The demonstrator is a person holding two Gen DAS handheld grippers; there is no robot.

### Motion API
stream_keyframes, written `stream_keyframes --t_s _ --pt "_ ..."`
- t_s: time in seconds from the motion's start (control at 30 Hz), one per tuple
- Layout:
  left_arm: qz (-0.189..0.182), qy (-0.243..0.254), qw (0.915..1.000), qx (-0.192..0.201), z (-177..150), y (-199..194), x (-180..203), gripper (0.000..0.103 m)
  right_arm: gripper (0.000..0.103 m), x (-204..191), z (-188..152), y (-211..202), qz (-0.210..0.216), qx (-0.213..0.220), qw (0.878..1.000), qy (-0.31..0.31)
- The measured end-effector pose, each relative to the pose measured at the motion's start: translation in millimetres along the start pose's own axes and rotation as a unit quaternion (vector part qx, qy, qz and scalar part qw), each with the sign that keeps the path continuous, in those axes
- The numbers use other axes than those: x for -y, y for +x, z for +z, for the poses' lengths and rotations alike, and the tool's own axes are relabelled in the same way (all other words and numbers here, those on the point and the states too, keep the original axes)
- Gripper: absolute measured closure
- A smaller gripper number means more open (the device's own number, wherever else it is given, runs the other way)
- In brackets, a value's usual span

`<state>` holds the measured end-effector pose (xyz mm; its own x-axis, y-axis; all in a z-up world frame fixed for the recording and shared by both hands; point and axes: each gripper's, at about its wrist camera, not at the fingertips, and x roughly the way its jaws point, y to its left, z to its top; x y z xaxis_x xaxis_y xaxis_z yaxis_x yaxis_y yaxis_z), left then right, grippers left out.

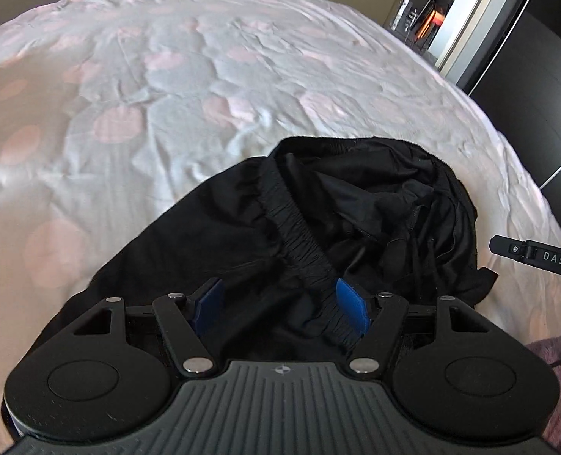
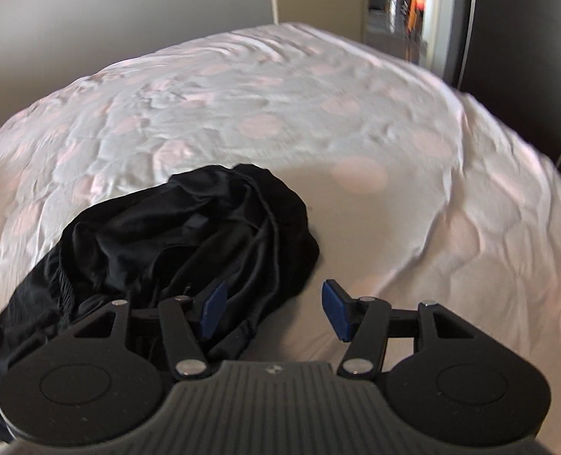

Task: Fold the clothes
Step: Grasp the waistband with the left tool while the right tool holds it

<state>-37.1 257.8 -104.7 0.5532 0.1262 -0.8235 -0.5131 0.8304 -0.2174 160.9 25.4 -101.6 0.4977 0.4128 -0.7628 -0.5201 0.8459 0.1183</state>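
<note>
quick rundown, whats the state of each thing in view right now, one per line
black shorts: unfolded, crumpled in a heap on the bed, elastic waistband showing
left gripper: open, jaws straddling the waistband, pads not pressing it
right gripper: open, nothing between the jaws, at the heap's right edge
bedspread: spread over the bed, wrinkled
doorway: open, lit room beyond

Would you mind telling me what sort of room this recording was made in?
Most likely a bedroom: a wide bed with a white, pink-dotted cover fills the view, black shorts lie crumpled on it, and a dark wardrobe stands alongside.
</note>
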Motion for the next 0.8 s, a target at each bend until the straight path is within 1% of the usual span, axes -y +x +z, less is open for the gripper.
stream_keyframes --t_s 0.1,0.2,0.27,0.33,0.37,0.4,0.43,0.5,0.53,0.57,0.6,0.73,0.8 --pt "0.001 0.011 0.9999 -0.013 9 19 15 0.038 0.045 9 4 12 0.011 -0.012 0.999 0.027" --pt "0.001 0.018 0.9993 -0.032 16 37 27 0.039 0.045 13 9 22 0.012 -0.013 0.999 0.034" --pt "0.011 0.024 0.9987 -0.043 18 47 33 0.039 0.045 15 13 30 0.011 -0.013 0.999 0.033" --pt "0.029 0.032 0.9976 -0.055 18 56 36 0.039 0.045 17 15 39 0.010 -0.017 0.999 0.033" --pt "0.035 0.035 0.9971 -0.058 18 59 36 0.040 0.050 18 15 44 0.011 -0.021 0.999 0.035" --pt "0.040 0.038 0.9965 -0.062 18 61 36 0.048 0.058 18 15 47 0.014 -0.023 0.999 0.036" --pt "0.039 0.037 0.9964 -0.065 17 63 35 0.062 0.062 19 15 49 0.017 -0.025 0.999 0.037" --pt "0.020 0.014 0.9971 -0.072 17 63 27 0.077 0.089 19 15 54 0.023 -0.028 0.999 0.040" --pt "0.010 0.002 0.9971 -0.075 17 64 22 0.081 0.092 20 15 56 0.027 -0.030 0.998 0.042" --pt "0.009 -0.002 0.9974 -0.071 17 62 20 0.088 0.094 20 15 58 0.030 -0.032 0.998 0.043" --pt "0.009 -0.005 0.9977 -0.067 18 59 18 0.095 0.098 19 15 56 0.032 -0.026 0.998 0.040" --pt "0.017 -0.012 0.9993 -0.031 22 34 11 0.103 0.102 14 19 35 0.029 0.009 0.999 0.023" --pt "0.032 -0.013 0.9994 -0.008 24 16 3 0.103 0.102 12 22 23 0.032 0.025 0.999 0.019"
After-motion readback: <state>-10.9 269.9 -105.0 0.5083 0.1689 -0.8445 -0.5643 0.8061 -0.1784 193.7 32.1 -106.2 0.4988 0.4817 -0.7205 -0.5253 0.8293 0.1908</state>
